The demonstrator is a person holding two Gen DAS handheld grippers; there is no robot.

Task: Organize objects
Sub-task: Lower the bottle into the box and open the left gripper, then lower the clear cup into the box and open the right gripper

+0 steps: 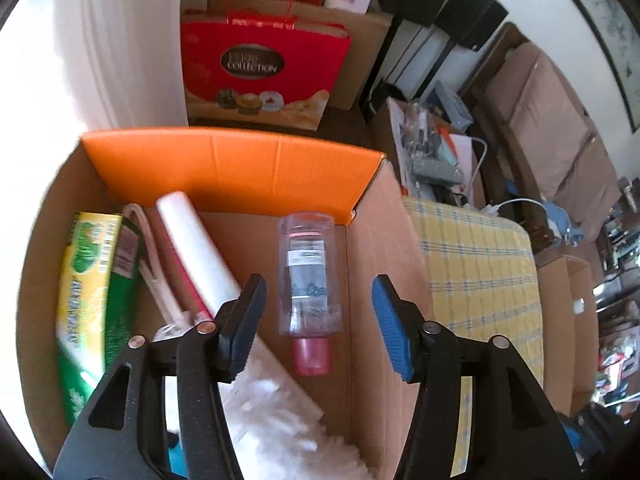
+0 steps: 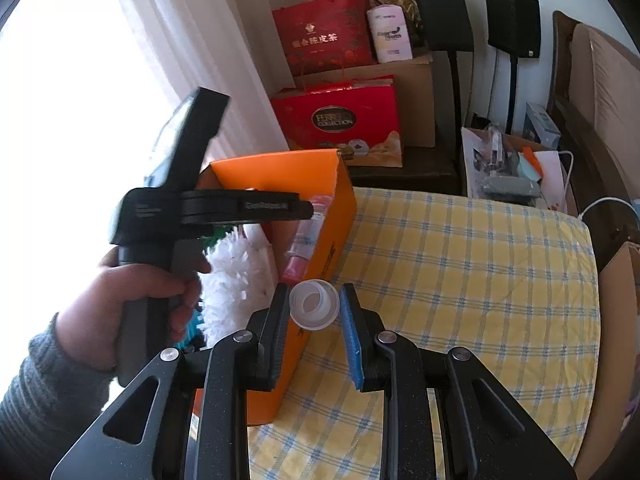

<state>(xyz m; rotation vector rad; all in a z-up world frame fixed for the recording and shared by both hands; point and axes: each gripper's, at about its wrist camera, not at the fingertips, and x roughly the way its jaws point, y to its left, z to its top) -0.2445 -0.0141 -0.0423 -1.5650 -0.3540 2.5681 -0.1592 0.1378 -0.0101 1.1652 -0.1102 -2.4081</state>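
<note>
Left gripper (image 1: 318,320) fingers spread apart, grasping nothing; the blue pads stand clear on either side of a clear plastic bottle (image 1: 310,276) with a pink cap, which lies flat on the floor of the cardboard box (image 1: 384,248) below them, cap end toward the camera. No contact between pads and bottle.

Beside the bottle, toward the left wall of the box: a white roll (image 1: 196,248) lying at a slant, a pink-handled item under it, then a green and yellow carton (image 1: 92,280) standing against the wall. White fluffy material (image 1: 280,432) fills the near corner. The far flap of the box shows orange inside.

Right gripper (image 2: 314,308) fingers clenched on a small translucent white cap (image 2: 313,305), held with its open mouth facing the camera, above the near edge of the box, whose outside is orange.

In the right wrist view, a hand (image 2: 132,300) in a grey sleeve holds the left gripper's handle over the box.

The box sits on a yellow checked cloth (image 2: 460,280) covering the surface. Behind it, a red chocolate gift box (image 2: 340,120) and more cartons against the wall.
</note>
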